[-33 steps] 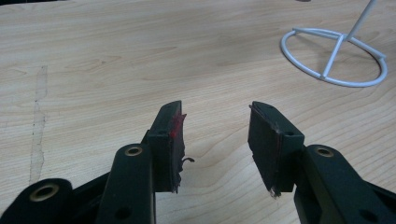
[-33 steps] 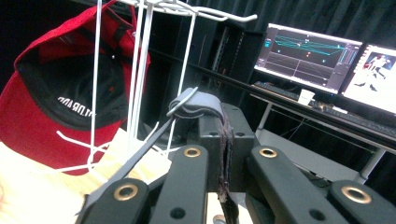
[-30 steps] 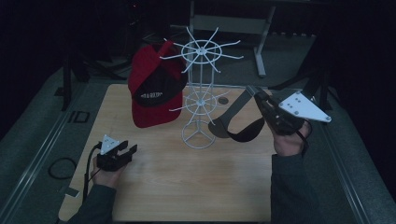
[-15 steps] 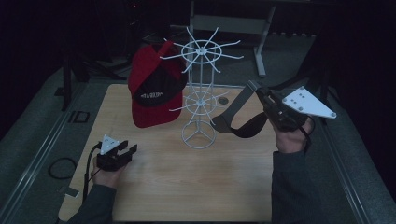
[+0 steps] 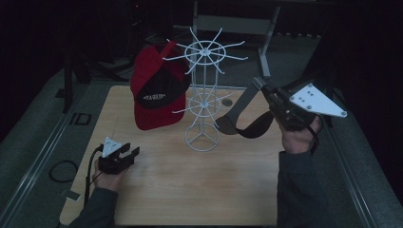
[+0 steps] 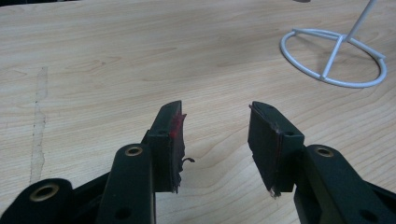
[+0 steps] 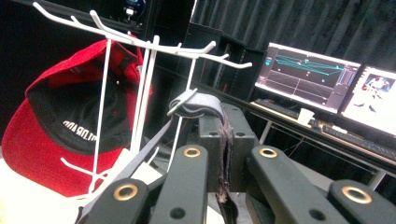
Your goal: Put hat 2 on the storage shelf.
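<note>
A white wire hat rack [image 5: 204, 95] stands at the middle of the wooden table [image 5: 228, 185]. On one of its upper left hooks hangs a red cap [image 5: 157, 95], its black lining showing in the right gripper view [image 7: 56, 130]. To the right of the rack, in the air, my right gripper [image 5: 261, 86] is shut on the strap of a dark grey cap [image 5: 247, 122], which dangles below it. The grey strap [image 7: 198, 103] curls over the closed jaws [image 7: 224, 121], close to a rack hook. Near the table's front left, my left gripper [image 5: 129, 153] rests open [image 6: 217, 135] with nothing between its fingers.
The rack's ring base [image 6: 334, 58] lies ahead and right of the left gripper. Two lit monitors [image 7: 308, 74] sit on a desk beyond the table. A metal frame [image 5: 266, 28] stands behind, and a cable loop [image 5: 62, 171] lies left of the table.
My right gripper has drifted slightly right and up with the dark grey cap hanging from it. The left gripper has stayed still.
</note>
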### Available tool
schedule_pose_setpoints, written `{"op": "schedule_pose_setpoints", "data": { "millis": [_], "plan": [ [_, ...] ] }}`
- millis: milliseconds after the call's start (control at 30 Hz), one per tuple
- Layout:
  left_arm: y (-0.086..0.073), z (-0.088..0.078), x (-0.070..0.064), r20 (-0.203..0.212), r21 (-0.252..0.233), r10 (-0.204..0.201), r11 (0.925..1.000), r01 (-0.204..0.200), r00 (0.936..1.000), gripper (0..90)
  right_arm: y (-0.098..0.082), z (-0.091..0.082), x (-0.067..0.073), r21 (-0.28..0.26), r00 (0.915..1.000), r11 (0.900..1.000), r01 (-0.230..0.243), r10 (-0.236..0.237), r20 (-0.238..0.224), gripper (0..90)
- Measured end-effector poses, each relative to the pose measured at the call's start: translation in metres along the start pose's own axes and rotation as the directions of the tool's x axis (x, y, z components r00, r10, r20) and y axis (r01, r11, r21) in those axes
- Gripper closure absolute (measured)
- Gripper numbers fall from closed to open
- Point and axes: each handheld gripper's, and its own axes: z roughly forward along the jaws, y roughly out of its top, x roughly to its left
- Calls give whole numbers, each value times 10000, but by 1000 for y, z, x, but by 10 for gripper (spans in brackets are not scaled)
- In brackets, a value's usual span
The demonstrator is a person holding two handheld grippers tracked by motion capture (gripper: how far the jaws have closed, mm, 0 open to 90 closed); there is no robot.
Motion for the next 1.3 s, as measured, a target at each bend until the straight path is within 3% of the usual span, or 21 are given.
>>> {"op": "schedule_pose_setpoints", "data": {
  "millis": [667,1300],
  "plan": [
    [0,0,0,21,-23,-22,10000,22,10000,559,27,7,-9,-241,9998,9995,205,-206,-38,882],
    [0,0,1,45,-14,-42,10000,43,10000,560,50,32,-16,-287,9996,9995,131,-138,-234,881]
  ]
}}
